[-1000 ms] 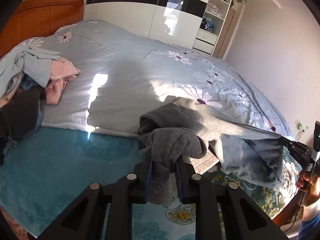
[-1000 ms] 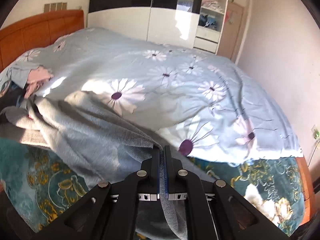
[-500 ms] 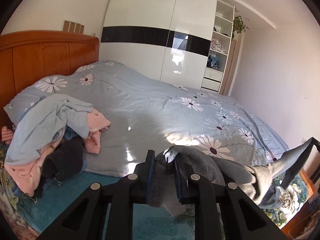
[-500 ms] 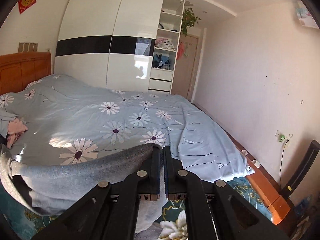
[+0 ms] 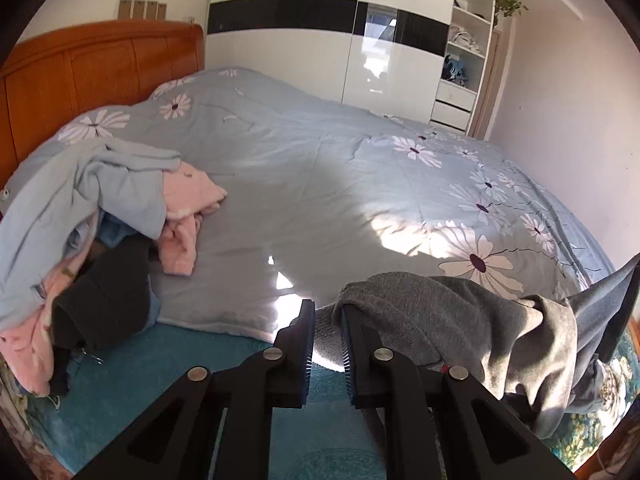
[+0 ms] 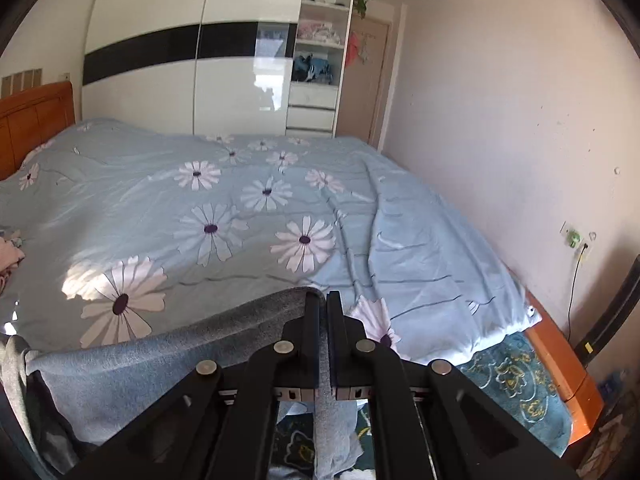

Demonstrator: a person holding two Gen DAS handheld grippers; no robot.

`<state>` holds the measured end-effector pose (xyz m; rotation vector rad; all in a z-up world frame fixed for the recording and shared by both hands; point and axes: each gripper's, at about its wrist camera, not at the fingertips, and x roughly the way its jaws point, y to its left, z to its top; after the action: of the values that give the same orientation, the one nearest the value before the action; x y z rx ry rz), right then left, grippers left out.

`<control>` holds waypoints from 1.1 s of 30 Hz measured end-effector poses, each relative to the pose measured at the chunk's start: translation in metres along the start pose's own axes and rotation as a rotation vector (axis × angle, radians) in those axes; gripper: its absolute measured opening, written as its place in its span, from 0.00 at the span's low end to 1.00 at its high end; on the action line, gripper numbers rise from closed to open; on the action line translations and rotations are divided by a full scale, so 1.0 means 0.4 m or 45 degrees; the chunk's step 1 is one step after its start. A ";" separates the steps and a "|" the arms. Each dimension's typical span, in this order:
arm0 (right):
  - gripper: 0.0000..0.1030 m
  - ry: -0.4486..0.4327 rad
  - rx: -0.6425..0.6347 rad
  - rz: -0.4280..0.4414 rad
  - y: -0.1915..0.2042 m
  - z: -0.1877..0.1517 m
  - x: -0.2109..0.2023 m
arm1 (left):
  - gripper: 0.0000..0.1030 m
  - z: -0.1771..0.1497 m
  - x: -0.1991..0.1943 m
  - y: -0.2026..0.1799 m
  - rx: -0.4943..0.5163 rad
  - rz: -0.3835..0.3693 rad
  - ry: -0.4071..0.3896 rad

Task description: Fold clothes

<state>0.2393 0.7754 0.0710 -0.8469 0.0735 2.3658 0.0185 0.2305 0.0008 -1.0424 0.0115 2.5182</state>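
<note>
A grey sweater (image 5: 452, 316) hangs in the air between my two grippers, above the near edge of the bed. My left gripper (image 5: 327, 312) is shut on one bunched end of it. The cloth runs right to my right gripper, seen at the frame's right edge (image 5: 624, 304). In the right wrist view my right gripper (image 6: 323, 304) is shut on the sweater's (image 6: 168, 352) thin edge, and the cloth stretches left and hangs below the fingers.
A pile of light blue, pink and dark clothes (image 5: 100, 216) lies at the bed's left near the wooden headboard (image 5: 92, 76). The flowered blue duvet (image 6: 256, 200) covers the bed. A white wardrobe (image 5: 320, 40) and a wall (image 6: 500, 120) stand behind.
Both grippers rose from the bed with the sweater, lifting it off the duvet; it now hangs stretched between them. Both views tilted up, then the left dipped slightly.
</note>
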 end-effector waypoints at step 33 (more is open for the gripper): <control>0.05 0.371 -0.606 0.435 0.320 -0.512 -0.037 | 0.52 -0.336 0.068 -0.127 -0.053 -0.244 0.321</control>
<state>0.2892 0.6132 -0.1013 -1.5076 -0.2570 2.5980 0.1111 0.2653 -0.1069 -1.3059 -0.0651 2.2124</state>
